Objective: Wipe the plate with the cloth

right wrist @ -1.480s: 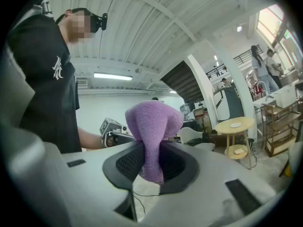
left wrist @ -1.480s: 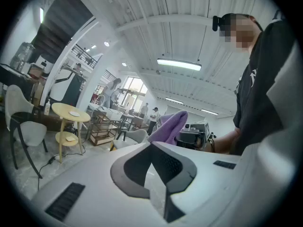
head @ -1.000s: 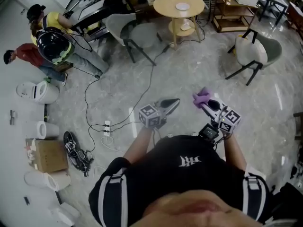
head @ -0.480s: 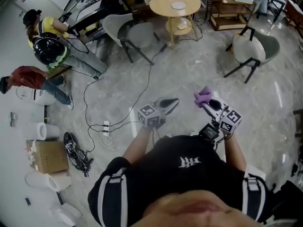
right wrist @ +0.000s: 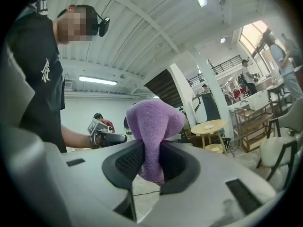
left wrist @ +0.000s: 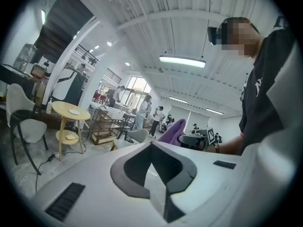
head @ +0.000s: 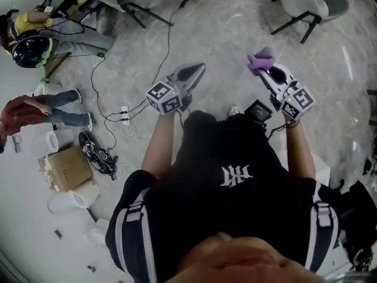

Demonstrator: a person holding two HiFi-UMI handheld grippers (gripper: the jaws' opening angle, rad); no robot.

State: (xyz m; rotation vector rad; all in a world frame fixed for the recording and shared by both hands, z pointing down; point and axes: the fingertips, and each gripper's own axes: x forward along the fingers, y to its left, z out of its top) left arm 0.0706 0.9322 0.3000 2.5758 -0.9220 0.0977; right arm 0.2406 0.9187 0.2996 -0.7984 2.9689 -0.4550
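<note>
Open marble floor [head: 224, 34] separates you from the table [left wrist: 61, 109], where the plate [left wrist: 74, 111] sits. Your left gripper [head: 196, 71] is closed on nothing; your right gripper [head: 266, 69] pinches the cloth [head: 260, 59]. Step in close before wiping, grip firm.

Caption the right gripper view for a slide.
Right tool shut on a purple cloth, with the round wooden table in the background.
</note>
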